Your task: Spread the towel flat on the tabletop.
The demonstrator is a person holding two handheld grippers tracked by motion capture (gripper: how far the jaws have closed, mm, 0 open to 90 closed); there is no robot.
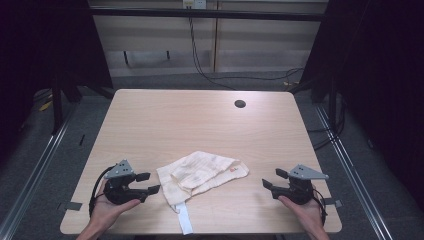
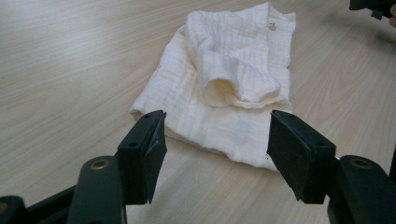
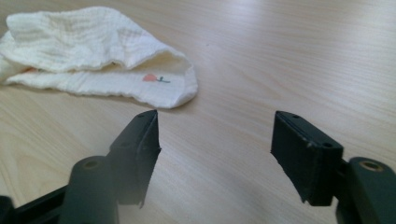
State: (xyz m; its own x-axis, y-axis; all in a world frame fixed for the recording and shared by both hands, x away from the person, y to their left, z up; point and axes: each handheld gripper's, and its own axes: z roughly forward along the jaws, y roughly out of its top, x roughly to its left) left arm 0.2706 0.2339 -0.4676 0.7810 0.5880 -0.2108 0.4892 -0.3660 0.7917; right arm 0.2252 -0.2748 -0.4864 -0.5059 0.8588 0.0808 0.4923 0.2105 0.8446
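I am holding both grippers low at the near edge of the pale wood-grain table (image 1: pixel 150 115), one on each side of a crumpled cream cloth (image 1: pixel 200 175). The left gripper (image 1: pixel 149 183) is sitting in my left hand (image 1: pixel 107 207), its matte black, blocky jaws standing wide apart with nothing between them; in the left gripper view the jaw tips (image 2: pixel 215 140) are framing the cloth's (image 2: pixel 229 79) nearest folded edge without touching it. The right gripper (image 1: pixel 274 179), resting in my right hand (image 1: pixel 305 210), is likewise gaping fully open and gripping nothing, its flat rubbery pads (image 3: pixel 147 140) pointing across bare tabletop toward the cloth's (image 3: pixel 93 51) rounded corner. The cloth is lying between the two grippers, near the table's front centre: a soft, waffle-textured gauze, loosely folded over itself, with a small pink mark (image 3: pixel 150 78) near one hem and a narrow white strip (image 1: pixel 184 217) trailing toward the table's front edge. Farther back, a dark round grommet hole (image 1: pixel 240 104) is showing in the tabletop.
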